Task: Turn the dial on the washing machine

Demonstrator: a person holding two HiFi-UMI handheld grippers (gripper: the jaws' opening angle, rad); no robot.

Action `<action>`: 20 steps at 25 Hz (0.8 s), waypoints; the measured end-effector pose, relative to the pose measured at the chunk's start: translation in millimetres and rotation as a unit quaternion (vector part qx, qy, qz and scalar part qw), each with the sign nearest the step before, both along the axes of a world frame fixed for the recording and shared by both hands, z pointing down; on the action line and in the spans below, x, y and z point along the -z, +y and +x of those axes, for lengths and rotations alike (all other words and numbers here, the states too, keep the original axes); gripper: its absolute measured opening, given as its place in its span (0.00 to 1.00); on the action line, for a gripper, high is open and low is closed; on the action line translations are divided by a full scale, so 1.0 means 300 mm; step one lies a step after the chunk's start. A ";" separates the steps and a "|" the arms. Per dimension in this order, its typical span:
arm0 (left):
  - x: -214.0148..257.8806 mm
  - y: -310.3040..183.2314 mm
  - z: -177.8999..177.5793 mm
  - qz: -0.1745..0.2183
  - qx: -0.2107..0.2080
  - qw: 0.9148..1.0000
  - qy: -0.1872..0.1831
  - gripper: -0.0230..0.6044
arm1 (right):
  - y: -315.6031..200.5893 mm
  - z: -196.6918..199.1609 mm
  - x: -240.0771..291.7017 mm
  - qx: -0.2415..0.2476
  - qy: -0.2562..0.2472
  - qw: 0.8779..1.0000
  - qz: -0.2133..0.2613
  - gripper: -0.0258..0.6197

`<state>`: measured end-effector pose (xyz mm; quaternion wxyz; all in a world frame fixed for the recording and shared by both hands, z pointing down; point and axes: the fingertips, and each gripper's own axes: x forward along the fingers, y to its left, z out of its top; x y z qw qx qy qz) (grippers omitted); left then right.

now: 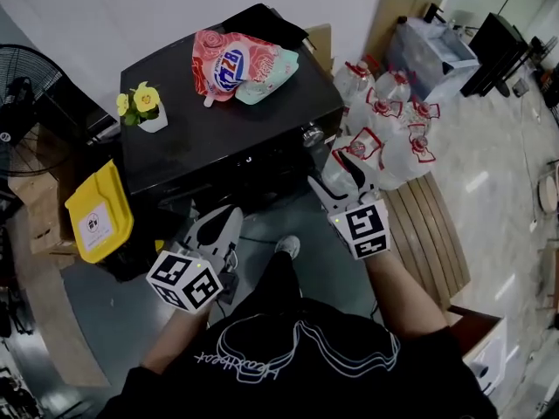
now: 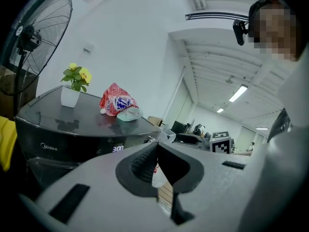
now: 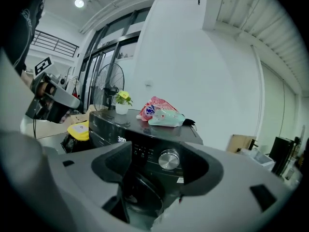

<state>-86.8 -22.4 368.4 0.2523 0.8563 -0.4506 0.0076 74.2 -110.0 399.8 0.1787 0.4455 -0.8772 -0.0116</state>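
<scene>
Washer-front digits (image 2: pixel 118 149), gripper views only

The washing machine (image 1: pixel 218 138) is showing a glossy top, mirroring the flowerpot (image 1: pixel 154 119) at its left edge. Its dial (image 3: pixel 168 160) is gleaming like polished metal. The detergent pouch (image 1: pixel 229 64) at the back edge is shining as plastic film.

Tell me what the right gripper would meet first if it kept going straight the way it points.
Probably the dial on the washer front. It sits centred between the right gripper's open fingers with nothing visible in between, though depth is unclear.
</scene>
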 end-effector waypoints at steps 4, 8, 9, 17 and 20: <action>-0.031 -0.045 0.005 -0.010 -0.003 1.000 -0.002 0.04 | -0.085 -0.004 -0.067 -0.009 0.014 1.000 -0.001 0.51; -0.072 -0.084 -0.004 -0.019 -0.003 1.000 -0.004 0.04 | -0.166 -0.014 -0.149 -0.010 0.030 0.999 -0.009 0.51; -0.084 -0.091 -0.007 -0.022 -0.002 1.000 -0.004 0.04 | -0.184 -0.015 -0.167 -0.012 0.035 0.999 -0.011 0.51; -0.167 -0.115 -0.051 -0.047 0.007 0.999 -0.001 0.04 | -0.287 -0.024 -0.285 -0.033 0.050 0.998 -0.023 0.49; -0.188 -0.121 -0.064 -0.059 0.008 0.998 0.002 0.04 | -0.320 -0.026 -0.306 -0.037 0.061 0.997 -0.014 0.48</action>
